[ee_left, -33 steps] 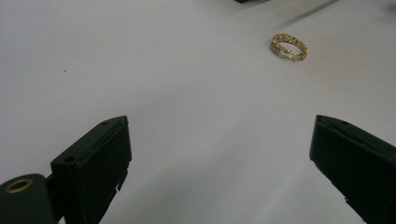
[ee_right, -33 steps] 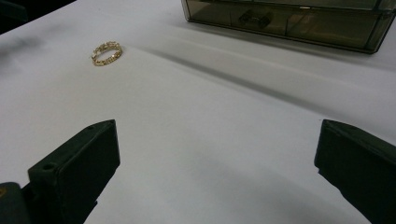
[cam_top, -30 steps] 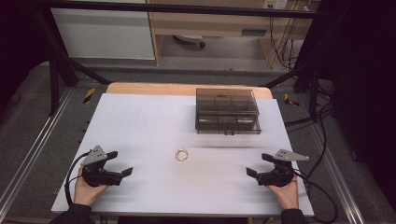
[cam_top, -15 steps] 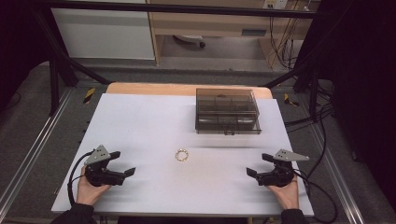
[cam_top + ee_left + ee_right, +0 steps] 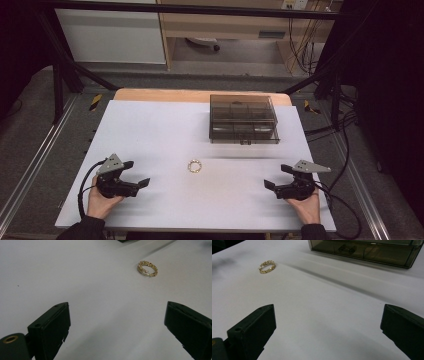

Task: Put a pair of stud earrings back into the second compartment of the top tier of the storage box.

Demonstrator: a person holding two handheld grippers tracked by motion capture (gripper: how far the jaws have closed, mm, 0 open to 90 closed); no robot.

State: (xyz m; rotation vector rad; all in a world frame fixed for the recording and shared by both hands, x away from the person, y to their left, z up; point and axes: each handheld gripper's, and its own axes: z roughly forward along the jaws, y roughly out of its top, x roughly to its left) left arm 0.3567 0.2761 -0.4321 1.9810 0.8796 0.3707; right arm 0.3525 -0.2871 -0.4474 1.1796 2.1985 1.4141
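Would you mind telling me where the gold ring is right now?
In the high view the ring lies on the white table, midway between both grippers and nearer than the box.

Worktop (image 5: 150, 130): ring (image 5: 194, 166) lies near centre, slightly toward the near edge. Box (image 5: 243, 119) sits behind the ring and to its right, toward the far edge, well apart from it. Left hand-held gripper (image 5: 136, 175) rests at the near left, right hand-held gripper (image 5: 277, 176) at the near right; the ring lies between them, a little farther back. Both point inward across the worktop.
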